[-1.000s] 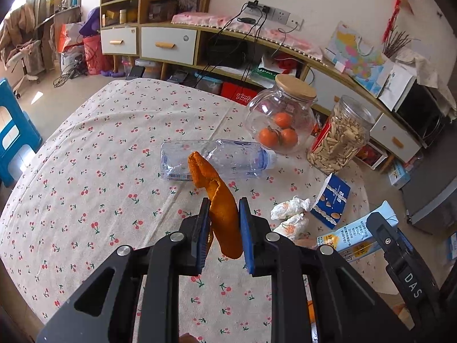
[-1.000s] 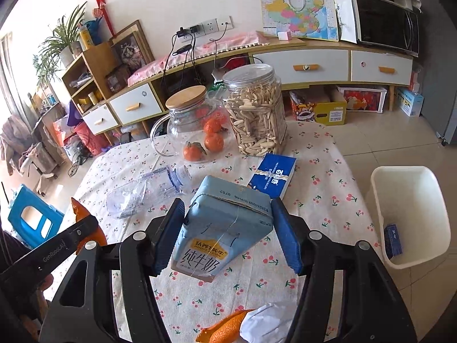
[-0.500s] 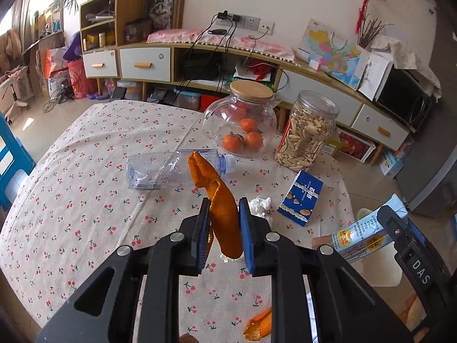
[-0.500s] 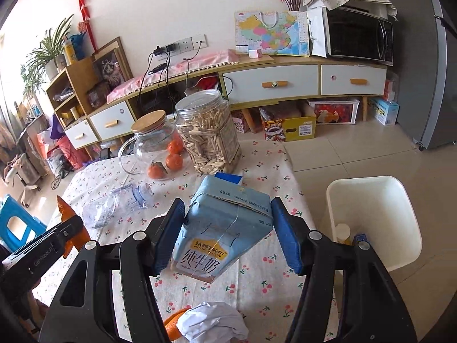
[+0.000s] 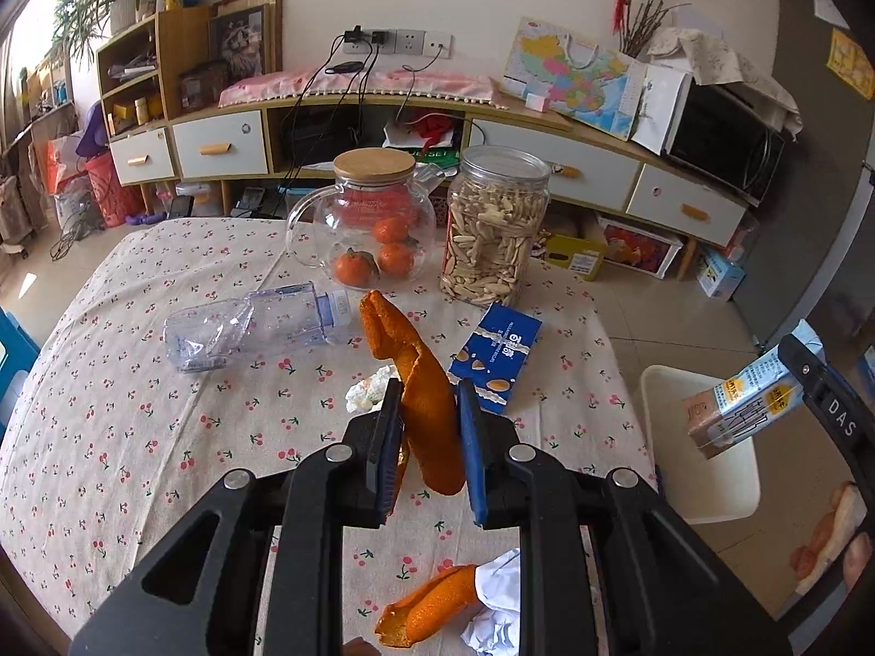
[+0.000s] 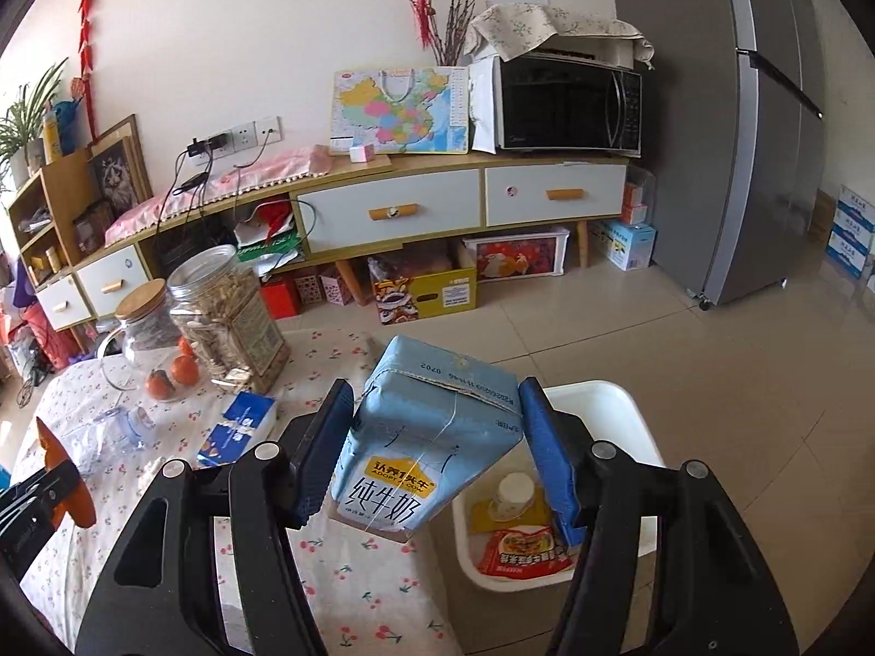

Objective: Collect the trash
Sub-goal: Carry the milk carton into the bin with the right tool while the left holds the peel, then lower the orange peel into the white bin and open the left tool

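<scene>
My left gripper point(image 5: 427, 410) is shut on a long orange peel point(image 5: 415, 377) and holds it above the table. My right gripper point(image 6: 437, 421) is shut on a blue milk carton point(image 6: 432, 437), held at the table's right edge beside the white bin point(image 6: 618, 415). The carton point(image 5: 749, 399) also shows in the left wrist view, above the bin point(image 5: 661, 410). The bin holds a paper cup point(image 6: 517, 492) and a red wrapper point(image 6: 525, 552). On the table lie a crushed clear bottle point(image 5: 257, 322), a crumpled tissue point(image 5: 369, 391), another orange peel point(image 5: 432, 601) and crumpled white paper point(image 5: 495, 601).
A glass jug with oranges point(image 5: 377, 218), a jar of snacks point(image 5: 495, 224) and a blue box point(image 5: 495, 355) stand on the cherry-print tablecloth point(image 5: 136, 410). A low cabinet point(image 6: 470, 208) runs along the wall. A fridge point(image 6: 765, 126) stands at the right.
Both grippers have swung right toward the bin, each keeping its load. The bin has come into the left wrist view and now lies just under the carton.
</scene>
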`<state>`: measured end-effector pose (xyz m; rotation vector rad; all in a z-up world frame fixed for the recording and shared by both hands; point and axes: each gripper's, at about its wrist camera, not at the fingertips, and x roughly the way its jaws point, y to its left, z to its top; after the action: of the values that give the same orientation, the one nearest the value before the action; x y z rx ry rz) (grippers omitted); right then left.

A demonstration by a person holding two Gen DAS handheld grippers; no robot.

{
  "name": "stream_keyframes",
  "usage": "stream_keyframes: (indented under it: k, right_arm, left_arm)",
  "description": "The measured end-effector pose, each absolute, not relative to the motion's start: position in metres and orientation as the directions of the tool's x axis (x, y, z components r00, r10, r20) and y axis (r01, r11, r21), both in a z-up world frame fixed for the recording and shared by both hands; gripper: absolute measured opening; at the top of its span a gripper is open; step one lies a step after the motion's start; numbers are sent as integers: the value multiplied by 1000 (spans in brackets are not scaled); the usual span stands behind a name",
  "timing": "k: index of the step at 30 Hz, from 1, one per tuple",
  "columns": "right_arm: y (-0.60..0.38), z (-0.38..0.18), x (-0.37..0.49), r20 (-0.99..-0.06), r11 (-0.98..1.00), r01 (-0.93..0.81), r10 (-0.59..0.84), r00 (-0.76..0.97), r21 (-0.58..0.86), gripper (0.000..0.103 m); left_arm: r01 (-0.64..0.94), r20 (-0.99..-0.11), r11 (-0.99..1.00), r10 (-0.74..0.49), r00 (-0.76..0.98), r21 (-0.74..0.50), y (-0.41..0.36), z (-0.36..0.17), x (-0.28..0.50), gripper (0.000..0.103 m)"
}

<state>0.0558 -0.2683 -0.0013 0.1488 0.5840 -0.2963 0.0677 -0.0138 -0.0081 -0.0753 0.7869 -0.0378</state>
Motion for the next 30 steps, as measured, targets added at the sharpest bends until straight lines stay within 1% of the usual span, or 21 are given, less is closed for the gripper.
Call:
stream_keyframes:
  k: [6,8,10,12,17,20,23,30]
  right_arm:
    - [-319,-6,52,-564,904,427,-345,750,15,61]
    - [-335,-6,46,-564,882,470,-379,733,18,68]
    - [-350,-5,40,-561,861,508,-409,720,24,77]
    - [-363,-4,33,-554,837,546,-446,703,18,82]
    - [-396,-3,19,-563,787,615,-491,665,40,89]
    - [-411,-3,12,-566,763,646,-522,638,25,90]
    - [-427,-5,7,-578,735,679,-552,600,3,94]
    - [-461,-7,-9,-599,674,739,-600,531,-20,95]
  left_arm:
    - [82,-716,994,-112,689,-77,-54,-13,69,20]
    - [112,-717,991,-128,685,-69,-71,-14,69,20]
    - [139,-717,988,-149,681,-74,-88,-14,71,20]
    - [162,-717,982,-180,674,-94,-105,-13,72,20]
    - [242,-711,965,-242,660,-104,-159,-9,75,20]
    - [286,-712,953,-270,649,-101,-190,-8,75,20]
    - [322,-715,942,-291,636,-96,-219,-9,74,20]
    - [392,-726,913,-342,597,-107,-281,-14,77,20]
